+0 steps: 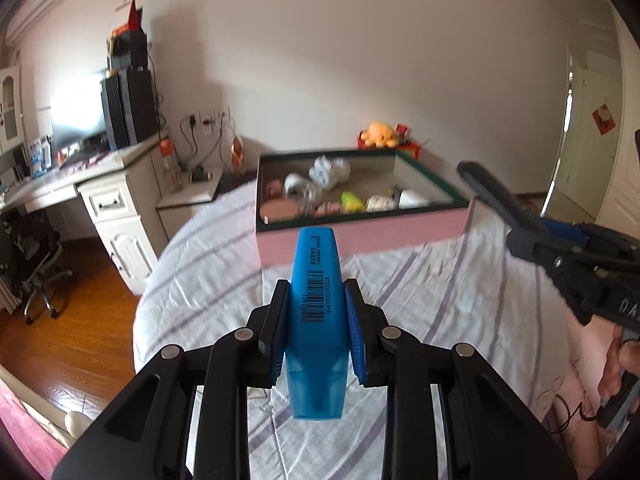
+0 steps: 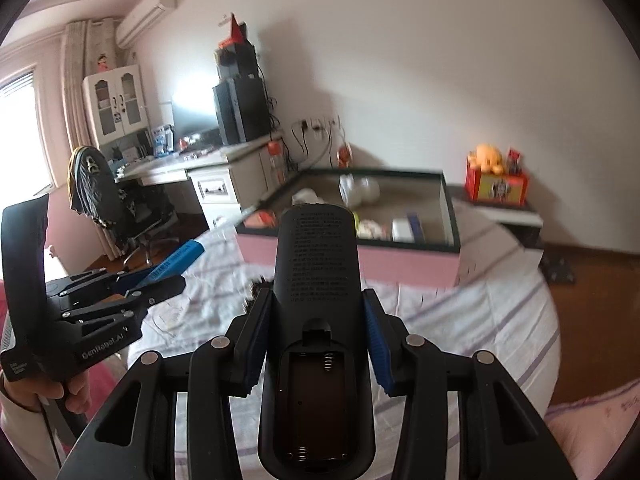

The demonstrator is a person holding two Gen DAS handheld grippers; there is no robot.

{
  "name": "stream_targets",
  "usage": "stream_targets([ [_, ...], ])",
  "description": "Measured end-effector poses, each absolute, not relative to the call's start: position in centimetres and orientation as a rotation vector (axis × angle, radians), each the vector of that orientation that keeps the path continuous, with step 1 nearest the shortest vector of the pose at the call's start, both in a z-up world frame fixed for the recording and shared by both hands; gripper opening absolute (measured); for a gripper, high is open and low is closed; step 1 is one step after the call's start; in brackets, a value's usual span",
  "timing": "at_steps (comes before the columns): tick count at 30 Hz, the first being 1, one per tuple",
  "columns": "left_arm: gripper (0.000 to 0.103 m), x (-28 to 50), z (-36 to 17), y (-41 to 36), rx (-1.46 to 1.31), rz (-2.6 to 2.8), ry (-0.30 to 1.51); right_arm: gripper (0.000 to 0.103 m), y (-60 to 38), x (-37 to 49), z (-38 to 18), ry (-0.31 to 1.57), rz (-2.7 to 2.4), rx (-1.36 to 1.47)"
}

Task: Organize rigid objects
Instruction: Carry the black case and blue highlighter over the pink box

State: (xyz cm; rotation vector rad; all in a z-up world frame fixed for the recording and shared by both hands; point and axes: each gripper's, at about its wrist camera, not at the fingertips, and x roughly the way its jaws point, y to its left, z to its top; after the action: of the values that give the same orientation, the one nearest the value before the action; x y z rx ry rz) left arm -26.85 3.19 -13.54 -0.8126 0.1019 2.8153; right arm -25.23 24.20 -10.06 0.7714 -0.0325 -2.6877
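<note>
Left wrist view, gripper: the left gripper (image 1: 317, 312) is clenched on a blue highlighter pen (image 1: 316, 320), its blue pads pressing both flat sides.
Left wrist view, pen: barcode label faces up, the flat end points away toward the box, and the clear blue cap end hangs back between the black finger links.
Left wrist view, box: a pink storage box (image 1: 360, 236) with a dark green rim sits at the far end of the bed (image 1: 208, 280), which has a white sheet with purple stripes. Small items lie inside, among them white wrapped pieces and a yellow-green one.
Left wrist view, other tool: the right gripper (image 1: 532, 236) enters from the right edge, carrying a long black object that points toward the box.
Right wrist view, gripper: the right gripper (image 2: 316, 316) grasps a black remote control (image 2: 316, 280), fingers partly spread to fit its width, pads against both long sides.
Right wrist view, remote: back side up, printed text near the far end, battery bay open with its springs showing.
Right wrist view, box: the pink box (image 2: 408, 260) lies just past the remote's tip, on the bed.
Right wrist view, other tool: the left gripper (image 2: 160, 276) at the left edge holds the blue pen (image 2: 180, 258) above the sheet, with a hand (image 2: 60, 392) under its handle.
</note>
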Motion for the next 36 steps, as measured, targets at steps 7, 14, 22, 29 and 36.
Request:
stream_targets([
  [7,0.026,-25.8,-9.5,4.0,-0.666,2.838,0.138,0.045,23.7,-24.6,-7.4,0.022,-2.699,0.698],
  [14,0.026,-26.4,-5.7,4.7,-0.54,2.867,0.152,0.045,24.1,-24.6,-4.5,0.054,-2.73,0.605],
  [22,0.026,-28.9,-4.2,5.2,-0.5,2.906,0.187,0.045,24.4,-26.0,-2.4,0.092,-2.768,0.534],
  [29,0.026,-32.8,-4.2,5.6,-0.518,2.98,0.237,0.045,25.2,-29.6,-2.5,0.097,-2.773,0.541],
  [36,0.026,-38.9,-5.2,7.2,-0.58,2.99,0.293,0.045,26.5,-35.1,-3.9,0.092,-2.774,0.608],
])
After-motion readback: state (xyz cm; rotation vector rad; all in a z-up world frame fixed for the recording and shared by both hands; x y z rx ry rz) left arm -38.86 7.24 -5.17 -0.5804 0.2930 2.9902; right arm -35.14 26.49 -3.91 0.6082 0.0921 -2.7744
